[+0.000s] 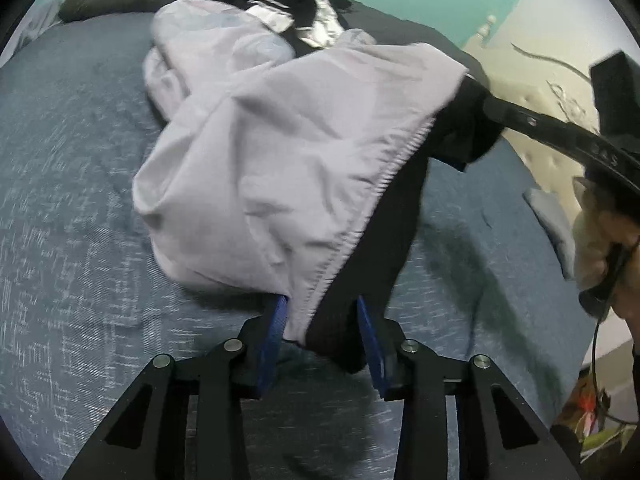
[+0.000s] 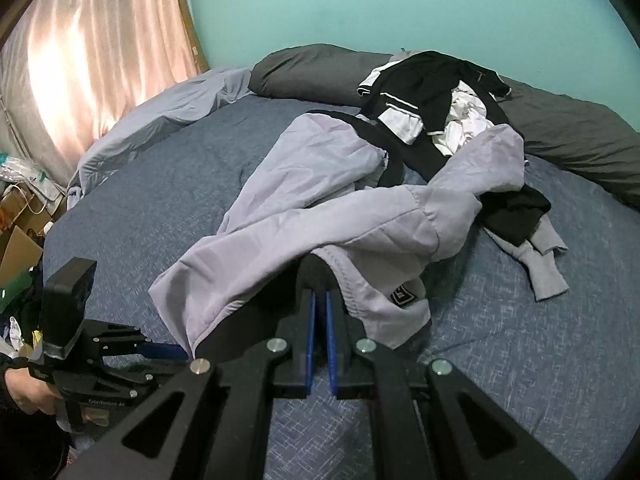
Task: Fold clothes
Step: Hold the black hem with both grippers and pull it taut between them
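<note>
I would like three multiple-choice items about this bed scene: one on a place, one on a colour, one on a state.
1. Where is the black-and-white clothes pile?
A. near the dark pillows
B. on the floor
C. on a chair

2. The wall is:
A. yellow
B. turquoise
C. red

3. The right hand-held gripper is:
A. wide open, empty
B. shut on the lilac jacket
C. resting on a pillow

Answers: 1 A, it lies at the bed's far end; 2 B, blue-green paint; 3 B, the blue pads pinch its hem.

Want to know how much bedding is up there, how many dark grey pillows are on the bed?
2: one dark grey pillow at the head of the bed, another beside it towards the right. The clothes pile may hide more.
</note>
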Demonstrator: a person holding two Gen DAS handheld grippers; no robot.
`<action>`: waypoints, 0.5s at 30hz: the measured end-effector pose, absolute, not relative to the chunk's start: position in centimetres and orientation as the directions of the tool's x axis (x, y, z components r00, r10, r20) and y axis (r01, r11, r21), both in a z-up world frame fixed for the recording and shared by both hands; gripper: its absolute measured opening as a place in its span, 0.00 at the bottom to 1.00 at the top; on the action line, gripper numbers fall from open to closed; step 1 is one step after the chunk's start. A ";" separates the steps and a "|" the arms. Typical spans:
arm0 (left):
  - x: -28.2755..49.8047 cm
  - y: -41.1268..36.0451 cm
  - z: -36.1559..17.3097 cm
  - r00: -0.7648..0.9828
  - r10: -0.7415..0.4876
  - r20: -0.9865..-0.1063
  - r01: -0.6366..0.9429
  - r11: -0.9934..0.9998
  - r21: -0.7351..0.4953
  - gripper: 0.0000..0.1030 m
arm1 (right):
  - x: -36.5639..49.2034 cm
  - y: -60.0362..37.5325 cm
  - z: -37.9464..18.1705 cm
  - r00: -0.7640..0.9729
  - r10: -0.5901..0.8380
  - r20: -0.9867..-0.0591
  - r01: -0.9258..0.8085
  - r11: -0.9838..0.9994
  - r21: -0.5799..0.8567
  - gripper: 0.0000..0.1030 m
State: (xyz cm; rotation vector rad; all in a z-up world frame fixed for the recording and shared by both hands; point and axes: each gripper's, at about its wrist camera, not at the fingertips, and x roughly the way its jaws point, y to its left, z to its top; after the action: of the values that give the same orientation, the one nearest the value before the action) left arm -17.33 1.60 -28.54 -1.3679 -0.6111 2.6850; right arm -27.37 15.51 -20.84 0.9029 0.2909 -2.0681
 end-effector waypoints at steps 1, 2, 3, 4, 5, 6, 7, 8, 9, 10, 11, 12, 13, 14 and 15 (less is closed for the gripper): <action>-17.4 1.8 -28.5 -0.601 0.235 -0.764 0.115 -0.920 -0.374 0.40 | -27.3 15.6 -20.8 -0.389 -0.607 -0.692 0.776 -0.621 0.109 0.05; -17.3 2.0 -28.6 -0.599 0.236 -0.765 0.112 -0.921 -0.372 0.42 | -27.4 15.6 -20.9 -0.389 -0.608 -0.692 0.775 -0.622 0.110 0.05; -17.3 2.2 -28.6 -0.596 0.238 -0.767 0.109 -0.922 -0.371 0.42 | -27.4 15.7 -20.9 -0.389 -0.609 -0.692 0.775 -0.622 0.112 0.05; -17.3 2.4 -28.7 -0.593 0.239 -0.769 0.107 -0.923 -0.369 0.42 | -27.5 15.7 -20.9 -0.388 -0.609 -0.691 0.774 -0.623 0.114 0.05; -17.3 2.5 -28.7 -0.589 0.243 -0.771 0.105 -0.923 -0.371 0.42 | -27.5 15.8 -20.9 -0.389 -0.608 -0.692 0.773 -0.624 0.114 0.05; -17.2 2.5 -28.8 -0.584 0.254 -0.771 0.104 -0.919 -0.381 0.42 | -27.5 15.8 -21.0 -0.390 -0.607 -0.692 0.771 -0.627 0.116 0.05; -17.1 2.6 -28.8 -0.582 0.261 -0.770 0.100 -0.917 -0.386 0.42 | -27.6 15.8 -21.1 -0.388 -0.609 -0.692 0.769 -0.628 0.121 0.05; -17.0 2.8 -28.9 -0.581 0.252 -0.774 0.095 -0.923 -0.372 0.43 | -27.6 15.8 -21.1 -0.388 -0.610 -0.691 0.768 -0.629 0.124 0.05; -17.0 3.1 -29.0 -0.578 0.237 -0.781 0.090 -0.933 -0.349 0.43 | -27.6 15.8 -21.2 -0.387 -0.610 -0.691 0.766 -0.630 0.127 0.05; -17.1 3.3 -29.2 -0.574 0.225 -0.787 0.087 -0.939 -0.333 0.43 | -27.6 15.8 -21.3 -0.386 -0.611 -0.691 0.765 -0.631 0.130 0.05; -17.3 3.2 -29.5 -0.571 0.226 -0.790 0.088 -0.939 -0.332 0.43 | -27.5 15.8 -21.4 -0.384 -0.612 -0.691 0.765 -0.630 0.133 0.05; -17.6 3.2 -29.8 -0.567 0.226 -0.792 0.090 -0.939 -0.332 0.43 | -27.5 15.7 -21.5 -0.382 -0.614 -0.691 0.765 -0.630 0.136 0.05; -17.8 3.2 -30.1 -0.563 0.226 -0.795 0.091 -0.939 -0.331 0.43 | -27.4 15.6 -21.6 -0.382 -0.612 -0.693 0.765 -0.629 0.135 0.05; -18.0 3.1 -30.4 -0.561 0.224 -0.797 0.093 -0.940 -0.329 0.43 | -27.3 15.6 -21.6 -0.382 -0.610 -0.695 0.767 -0.629 0.131 0.05; -18.3 2.9 -30.5 -0.563 0.219 -0.797 0.095 -0.941 -0.326 0.42 | -27.3 15.5 -21.6 -0.383 -0.609 -0.695 0.767 -0.629 0.129 0.05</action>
State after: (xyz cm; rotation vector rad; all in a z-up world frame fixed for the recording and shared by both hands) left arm -18.27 2.86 -30.46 -1.4326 -0.5182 2.6655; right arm -27.28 15.55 -21.57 0.9212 0.2693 -2.0693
